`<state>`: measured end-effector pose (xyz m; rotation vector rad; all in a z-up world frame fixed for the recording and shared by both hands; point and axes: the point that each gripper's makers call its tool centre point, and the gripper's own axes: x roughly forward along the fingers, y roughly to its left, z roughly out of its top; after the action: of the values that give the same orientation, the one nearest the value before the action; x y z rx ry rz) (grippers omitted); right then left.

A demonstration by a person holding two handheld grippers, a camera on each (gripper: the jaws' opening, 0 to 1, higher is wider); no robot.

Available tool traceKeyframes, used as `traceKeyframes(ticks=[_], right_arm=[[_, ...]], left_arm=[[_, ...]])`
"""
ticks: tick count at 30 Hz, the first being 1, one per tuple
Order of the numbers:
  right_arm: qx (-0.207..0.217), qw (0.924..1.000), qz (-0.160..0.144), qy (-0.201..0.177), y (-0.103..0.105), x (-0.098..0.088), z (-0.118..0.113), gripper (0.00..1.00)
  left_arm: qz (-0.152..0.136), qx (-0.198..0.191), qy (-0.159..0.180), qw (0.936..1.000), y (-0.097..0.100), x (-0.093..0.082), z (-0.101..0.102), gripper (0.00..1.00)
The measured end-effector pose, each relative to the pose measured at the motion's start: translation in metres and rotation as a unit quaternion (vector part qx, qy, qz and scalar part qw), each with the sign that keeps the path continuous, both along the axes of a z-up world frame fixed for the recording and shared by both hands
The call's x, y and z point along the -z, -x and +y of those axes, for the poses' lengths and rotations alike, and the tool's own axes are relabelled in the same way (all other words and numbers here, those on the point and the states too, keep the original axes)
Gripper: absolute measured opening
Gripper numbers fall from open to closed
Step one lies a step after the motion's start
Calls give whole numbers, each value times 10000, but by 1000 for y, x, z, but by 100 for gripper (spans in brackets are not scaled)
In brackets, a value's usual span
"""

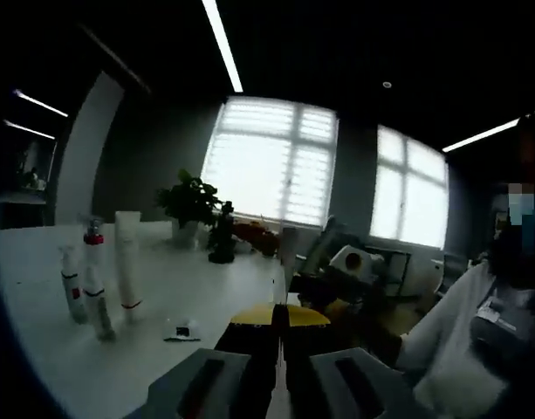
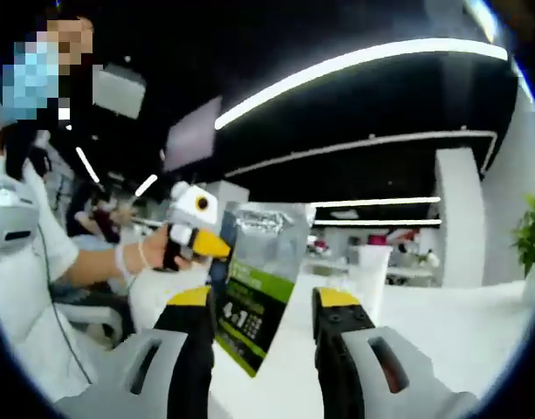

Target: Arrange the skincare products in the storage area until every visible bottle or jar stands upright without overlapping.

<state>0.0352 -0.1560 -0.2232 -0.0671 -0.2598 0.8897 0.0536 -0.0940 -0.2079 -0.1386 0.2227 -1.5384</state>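
Yellow-tipped jaws of the left gripper [image 1: 279, 316] rise at the bottom of the left gripper view, pressed together w/ only a thin dark seam between them, nothing held. Beyond them lies a white table [image 1: 162, 288]. On its left side stand three upright products close together: a white tube [image 1: 127, 266], tallest, at the back; a bottle w/ red top [image 1: 94, 284] just in front of it; a smaller bottle [image 1: 72, 286] to its left. None overlap or lean much. A small jar [image 1: 181, 329] sits on the table nearer the jaws, apart from the trio; can't tell if it's upright. A potted plant [image 1: 190, 205] stands farther back by bright windows [image 1: 271, 161]. A person in white [image 1: 463, 319] is at right. In the right gripper view, the right gripper [image 2: 263, 319] has its jaws apart, w/ a sachet [image 2: 254, 284], silver top and green/dark print, between them; it touches the left jaw, clear gap to the right jaw, so not clamped. Behind it, the person's hand [image 2: 132, 260] holds the other gripper [image 2: 197, 229], whose yellow tip meets the sachet's upper left edge; grip there can't be told.
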Motion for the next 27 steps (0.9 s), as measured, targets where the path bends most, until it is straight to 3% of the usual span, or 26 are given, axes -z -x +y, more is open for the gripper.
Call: traceKeyframes(ticks=[4,7,9,13,16,21,22,23,27], right_arm=[[-553,9972,369,-357,9,0,22,67],[-1218,9871,792,-675,23,-2,41,69],[-1443,9817,945,-807,27,-3,51,63],[-1368,9815,1125,-731,22,5,62,42],[-1716,9759,1189,-635,33,11,77,34],[-1818,9718,1317,-729,36,10,80,2],[-1911,9684,1368,-837,38,8,79,2],[-1942,9696,1267,-776,39,8,79,1],[-1974,9683,1362,-693,42,12,81,1]], left_arm=[[99,128,105,9998,10,-1,16,0],[182,228,142,9995,19,-1,27,0],[229,314,199,9990,30,-1,35,0],[381,510,326,9974,47,-5,41,0],[378,549,340,9972,53,-7,46,0],[329,535,382,9973,59,-8,53,0],[348,540,387,9972,60,-8,53,0],[356,567,426,9968,63,-9,53,0],[158,509,308,9981,68,-5,55,1]])
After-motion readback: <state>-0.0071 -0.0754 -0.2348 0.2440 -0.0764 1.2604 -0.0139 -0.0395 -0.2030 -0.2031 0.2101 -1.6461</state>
